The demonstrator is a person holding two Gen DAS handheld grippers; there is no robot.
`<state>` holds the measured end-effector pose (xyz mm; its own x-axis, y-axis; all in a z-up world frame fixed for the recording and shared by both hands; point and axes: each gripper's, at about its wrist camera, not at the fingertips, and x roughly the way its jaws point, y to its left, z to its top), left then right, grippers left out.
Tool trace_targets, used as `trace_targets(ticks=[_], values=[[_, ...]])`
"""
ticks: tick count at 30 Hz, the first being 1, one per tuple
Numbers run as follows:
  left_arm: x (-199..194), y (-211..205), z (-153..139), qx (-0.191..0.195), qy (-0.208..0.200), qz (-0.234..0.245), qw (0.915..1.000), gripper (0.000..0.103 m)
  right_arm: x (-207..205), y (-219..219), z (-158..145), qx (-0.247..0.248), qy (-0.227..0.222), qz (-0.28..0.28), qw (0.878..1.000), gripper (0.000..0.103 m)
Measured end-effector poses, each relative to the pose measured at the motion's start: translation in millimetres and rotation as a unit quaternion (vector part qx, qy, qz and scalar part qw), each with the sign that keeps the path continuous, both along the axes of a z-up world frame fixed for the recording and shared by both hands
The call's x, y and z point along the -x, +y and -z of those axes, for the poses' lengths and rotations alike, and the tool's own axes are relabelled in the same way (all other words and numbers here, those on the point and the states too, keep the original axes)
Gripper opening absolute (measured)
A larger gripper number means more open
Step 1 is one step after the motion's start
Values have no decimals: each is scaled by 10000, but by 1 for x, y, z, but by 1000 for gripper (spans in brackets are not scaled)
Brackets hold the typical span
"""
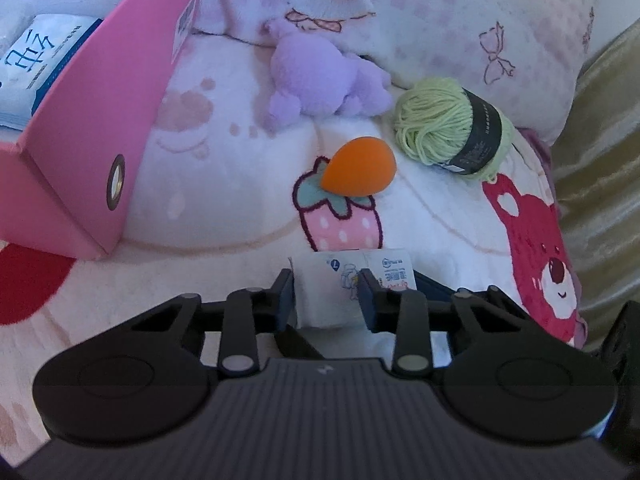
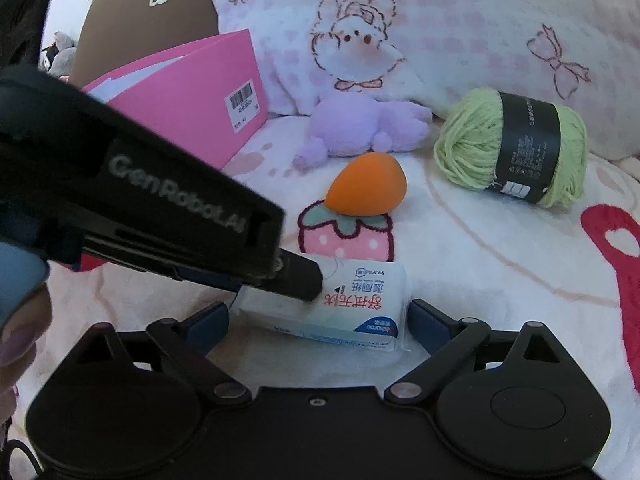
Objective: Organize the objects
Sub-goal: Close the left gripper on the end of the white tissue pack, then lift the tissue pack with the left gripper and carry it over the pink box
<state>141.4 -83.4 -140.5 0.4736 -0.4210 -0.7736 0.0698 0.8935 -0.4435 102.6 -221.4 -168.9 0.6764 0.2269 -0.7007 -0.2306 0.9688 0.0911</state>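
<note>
A small white wet-tissue pack (image 1: pixel 320 296) (image 2: pixel 360 312) lies on the printed blanket, close in front of both grippers. My left gripper (image 1: pixel 327 300) is shut on its end, a dark pad pressed against each side. In the right wrist view this left gripper (image 2: pixel 304 286) reaches in from the left with its tip on the pack. My right gripper (image 2: pixel 318 322) is wide open, one blue finger on each side of the pack without touching it. Beyond lie an orange egg-shaped sponge (image 1: pixel 360 170) (image 2: pixel 366 186), a green yarn ball (image 1: pixel 448 128) (image 2: pixel 508 144) and a purple plush toy (image 1: pixel 320 80) (image 2: pixel 360 128).
An open pink box (image 1: pixel 96 120) (image 2: pixel 192 92) stands at the left with a blue-and-white tissue packet (image 1: pixel 36 68) inside. A brown box (image 2: pixel 152 12) is behind it. A patterned pillow (image 1: pixel 440 20) backs the scene and gold fabric (image 1: pixel 600 160) borders the right. A hand (image 2: pixel 16 340) shows at the left edge.
</note>
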Motion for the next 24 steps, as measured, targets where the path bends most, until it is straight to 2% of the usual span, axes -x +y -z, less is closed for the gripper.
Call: trace_targets(ticks=[3,6,8,12,17,19,24], values=[[1,-2,-1,39,48,102,9999,27,-2,3,1,272,114,15,9996,98],[2,-5,2,-78,79,117,9999,26,-1,10,1,640,167,46,9978,98],[3,-7,2,-127,37,101,9999,26,1,7,1,598,186,77,9980,97],[4,-9,0,-96,62,143,9998,26,4,2,-3,510,149,29,9986,84],[6,-11,-4,-130,66,160,9998,26,8,-1,-2,376,145,6,9992,83],[6,-11,-2,-103,126,-1,9999,26,9,-2,0,334,115,-45,9994,83],[9,-16,-2,-284,83,63,9995,26,12,2,4,381,56,-92,9992,82]])
